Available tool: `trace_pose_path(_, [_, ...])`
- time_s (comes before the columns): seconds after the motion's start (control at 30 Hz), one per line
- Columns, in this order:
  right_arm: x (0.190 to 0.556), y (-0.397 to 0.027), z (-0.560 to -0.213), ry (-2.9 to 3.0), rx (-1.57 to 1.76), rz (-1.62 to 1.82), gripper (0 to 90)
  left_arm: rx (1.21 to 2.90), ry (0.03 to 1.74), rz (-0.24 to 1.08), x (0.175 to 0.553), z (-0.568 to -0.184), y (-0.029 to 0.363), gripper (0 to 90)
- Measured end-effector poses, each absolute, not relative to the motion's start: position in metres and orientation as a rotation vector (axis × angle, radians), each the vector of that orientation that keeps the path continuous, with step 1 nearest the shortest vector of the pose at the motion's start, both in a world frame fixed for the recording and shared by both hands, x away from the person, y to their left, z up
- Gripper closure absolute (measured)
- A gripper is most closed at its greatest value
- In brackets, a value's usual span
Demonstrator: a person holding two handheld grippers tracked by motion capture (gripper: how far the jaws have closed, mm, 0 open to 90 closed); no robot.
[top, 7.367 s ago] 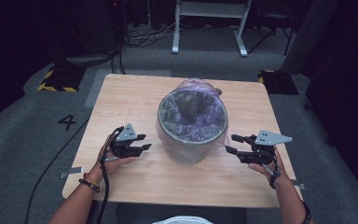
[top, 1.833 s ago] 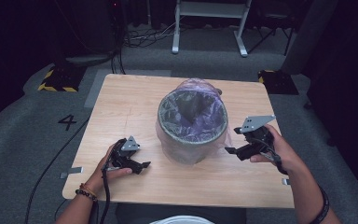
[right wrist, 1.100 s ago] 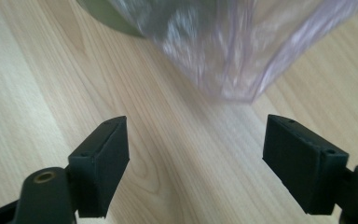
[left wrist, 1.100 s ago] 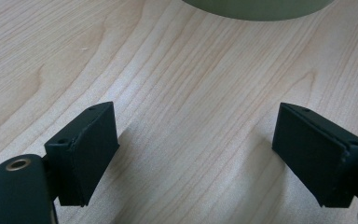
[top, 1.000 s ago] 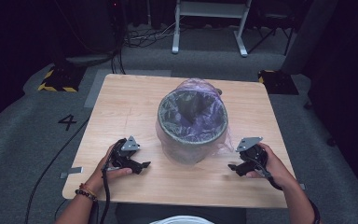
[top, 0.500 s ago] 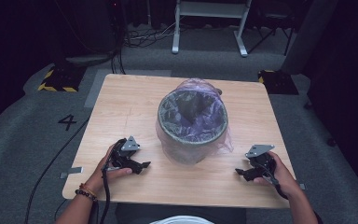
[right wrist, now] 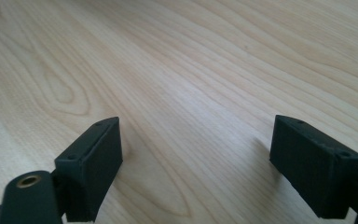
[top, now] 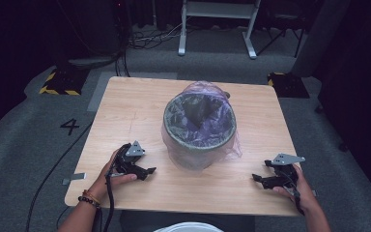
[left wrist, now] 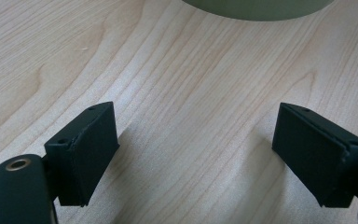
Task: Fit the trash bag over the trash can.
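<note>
Bin [top: 199, 126] w/ liner [top: 232, 147] is being left mid-table, between 2 grippers. L gripper [top: 147, 171] is being kept open; R gripper [top: 256, 179] jaws just opening, nothing between. Liner probably thin, slippery: best pinched at rim overhang.

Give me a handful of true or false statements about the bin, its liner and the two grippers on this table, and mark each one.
1. The bin stands upright on the table. True.
2. The plastic liner lies flat beside the bin. False: it sits inside, folded over the rim.
3. The left gripper has open jaws with nothing between them. True.
4. The right gripper grips the liner. False: its jaws have just opened wider, hold nothing, and it is apart from the bin.
</note>
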State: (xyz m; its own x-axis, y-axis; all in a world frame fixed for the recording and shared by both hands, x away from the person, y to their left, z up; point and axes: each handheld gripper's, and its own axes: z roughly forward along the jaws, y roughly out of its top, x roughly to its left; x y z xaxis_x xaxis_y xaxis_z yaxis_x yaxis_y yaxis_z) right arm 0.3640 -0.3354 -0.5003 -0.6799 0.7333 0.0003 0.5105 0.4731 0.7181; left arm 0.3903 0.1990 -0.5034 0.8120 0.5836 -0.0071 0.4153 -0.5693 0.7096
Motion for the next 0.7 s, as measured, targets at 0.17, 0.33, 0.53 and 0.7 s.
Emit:
trace_pose_path(0.17, [0.364, -0.348, -0.503, 2.349, 1.104, 1.037, 16.0, 2.257, 0.729, 0.294, 0.390, -0.503, 0.199, 13.8])
trace_pose_path(0.33, [0.364, -0.350, -0.503, 2.301, 1.164, 1.019, 15.7, 2.257, 0.728, 0.290, 0.391, -0.503, 0.199, 13.7])
trace_pose_path(0.53, [0.364, -0.350, -0.503, 2.293, 1.175, 1.016, 15.7, 2.257, 0.729, 0.291, 0.390, -0.504, 0.199, 13.7])
trace_pose_path(0.7, [0.363, -0.350, -0.504, 2.291, 1.176, 1.014, 15.7, 2.256, 0.731, 0.295, 0.390, -0.503, 0.199, 13.8])
